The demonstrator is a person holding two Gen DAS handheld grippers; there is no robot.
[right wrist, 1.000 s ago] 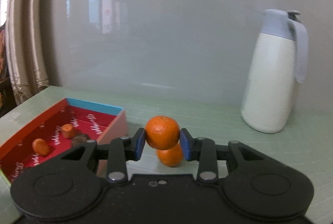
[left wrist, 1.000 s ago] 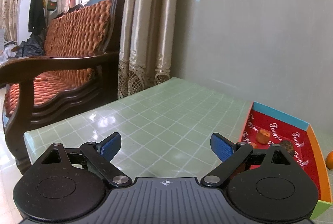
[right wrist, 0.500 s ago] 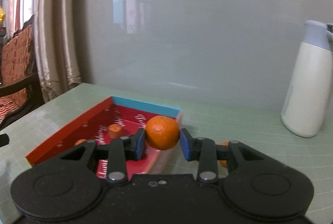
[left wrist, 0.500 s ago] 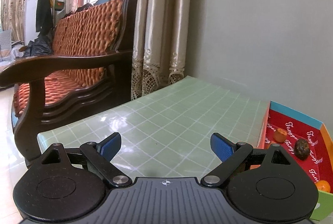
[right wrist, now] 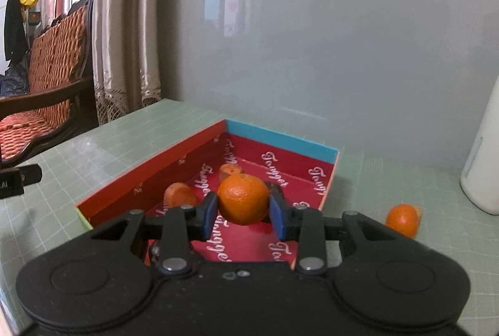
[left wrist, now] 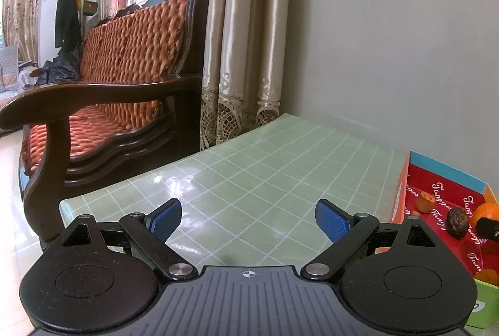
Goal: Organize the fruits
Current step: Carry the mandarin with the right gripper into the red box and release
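Observation:
My right gripper [right wrist: 243,211] is shut on an orange tangerine [right wrist: 243,198] and holds it above the inside of the red box [right wrist: 299,145]. Inside the box lie a small orange fruit [right wrist: 177,194], another small orange piece [right wrist: 230,170] and a dark fruit, mostly hidden behind the held tangerine. One more tangerine [right wrist: 402,219] sits on the table to the right of the box. My left gripper [left wrist: 248,216] stands open over the green tablecloth, with nothing between its fingers. In the left wrist view the red box [left wrist: 446,172] is at the right edge, holding the dark fruit [left wrist: 457,219].
A white thermos jug [right wrist: 483,164] stands at the far right of the table. A wooden sofa [left wrist: 103,105] with orange cushions sits to the left of the table, by the curtains [left wrist: 246,33]. The grey wall runs along the back of the table [left wrist: 249,167].
My right gripper carried the tangerine leftward from above the table to over the box; the thermos slid to the right edge. The left view swung slightly left, shifting the box to the right.

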